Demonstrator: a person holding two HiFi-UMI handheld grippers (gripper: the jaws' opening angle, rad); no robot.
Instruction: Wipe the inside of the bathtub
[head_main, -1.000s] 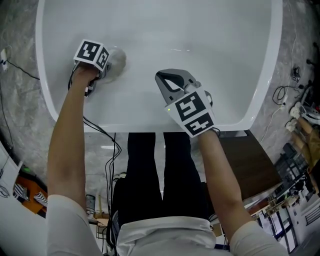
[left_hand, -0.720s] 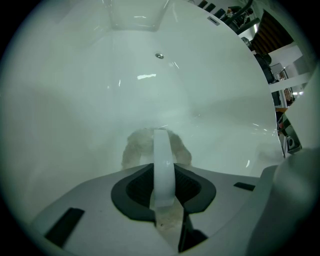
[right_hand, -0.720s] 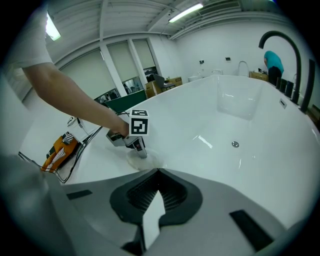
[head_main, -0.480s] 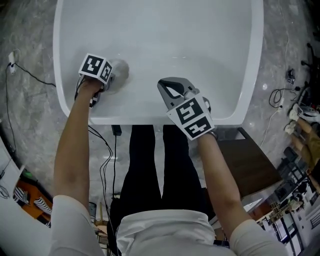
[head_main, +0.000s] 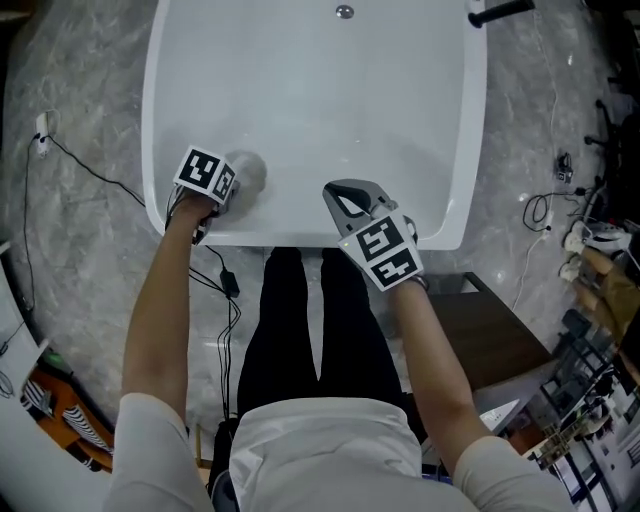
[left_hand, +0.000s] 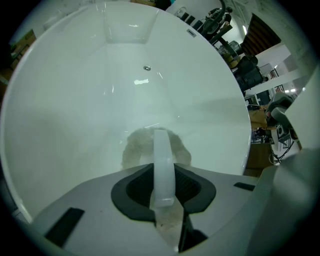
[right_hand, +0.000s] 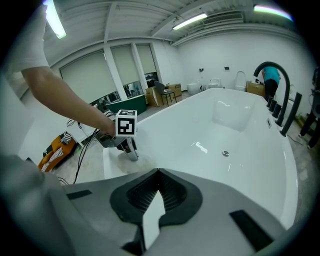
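Head view: the white bathtub (head_main: 152, 120) fills the upper half of the frame, its long axis running bottom to top, with the drain (head_main: 344, 12) at the far end near the top edge and a dark faucet (head_main: 500, 12) at upper right. The left claw (head_main: 228, 183) sits at the tub's near end, lower left of the basin, clenched on a pale grey cloth (head_main: 250, 170). In the left gripper view the wad bulges past the closed jaws and looks pressed to the tub's inner wall. The right claw (head_main: 348, 195) hovers over the near rim at lower centre, jaws together with nothing between them, well apart from the cloth. Judgement: the left claw is the working one, and the bare basin lies up-frame and to the right of the cloth, so the coming stroke most likely runs away from the person along the tub's length toward the drain. The curved wall may let the cloth lose contact.
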